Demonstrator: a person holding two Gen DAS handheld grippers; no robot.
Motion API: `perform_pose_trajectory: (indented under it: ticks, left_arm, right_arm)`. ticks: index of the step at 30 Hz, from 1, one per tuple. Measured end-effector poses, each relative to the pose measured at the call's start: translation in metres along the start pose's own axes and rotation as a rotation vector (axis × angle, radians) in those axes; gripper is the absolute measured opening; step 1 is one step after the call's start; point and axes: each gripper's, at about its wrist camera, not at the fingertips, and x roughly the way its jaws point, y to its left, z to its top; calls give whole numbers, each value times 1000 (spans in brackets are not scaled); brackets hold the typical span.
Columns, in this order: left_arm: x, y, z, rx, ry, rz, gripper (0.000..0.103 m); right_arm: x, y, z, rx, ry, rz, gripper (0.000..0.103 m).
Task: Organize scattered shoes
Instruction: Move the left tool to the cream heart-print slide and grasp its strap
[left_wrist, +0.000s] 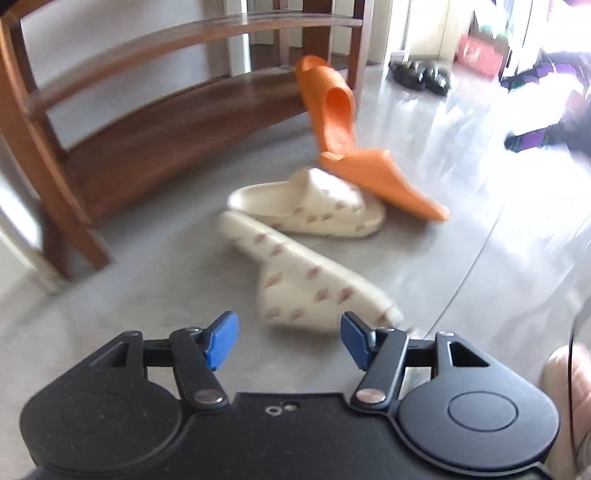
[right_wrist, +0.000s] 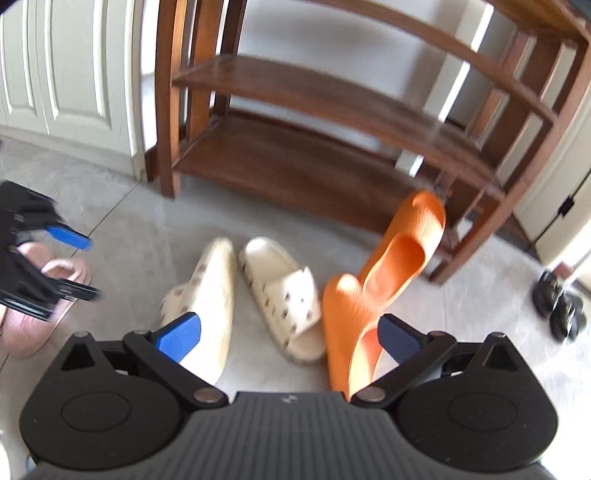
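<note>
I'm seeing matte black housings on my left claw (left_wrist: 290, 339) and right claw (right_wrist: 290, 338), both wearing ribbed blue pads and silver pivot screws

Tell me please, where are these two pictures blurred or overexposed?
Left wrist view: window glare washes out the floor at upper right; the nearest cream slipper is smeared. Right wrist view: the left gripper is motion-blurred; the wooden rack bows from fisheye distortion.

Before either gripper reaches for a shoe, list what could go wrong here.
1. One orange slipper stands tilted against the wooden rack and rests on the other orange slipper; lifting either may topple it.
2. The cream slippers lie touching, one flipped over, so open jaws might catch both.
</note>
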Motion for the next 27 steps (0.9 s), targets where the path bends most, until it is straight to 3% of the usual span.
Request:
perform_pose_trajectory:
  ticks: [1,5,11,14,17,21,27]
  left_arm:
    - [13,3,-5,1,-31,-39,61]
    - [37,23,-22,6,-55,-83,61]
    - [60,28,-29,281,-13,-55,61]
    - [70,34,-30,285,16,-76,61]
    - [77,37,-30,275,16,-50,61]
    - [94,44,-31,151,30,16,61]
    - [92,29,-35,260,-19,-9,61]
  right_arm:
    - [2,5,0,-3,5,5,102]
    - [9,38,-4,-66,35,30,103]
    - [35,55,-20,-98,77,89,102]
    - [38,56,-36,-16,65,113,103]
    - [37,61,-53,-44,90,103,103]
    - [33,56,-54,-71,57,78,103]
    - [60,27,-44,-4,-4,23,103]
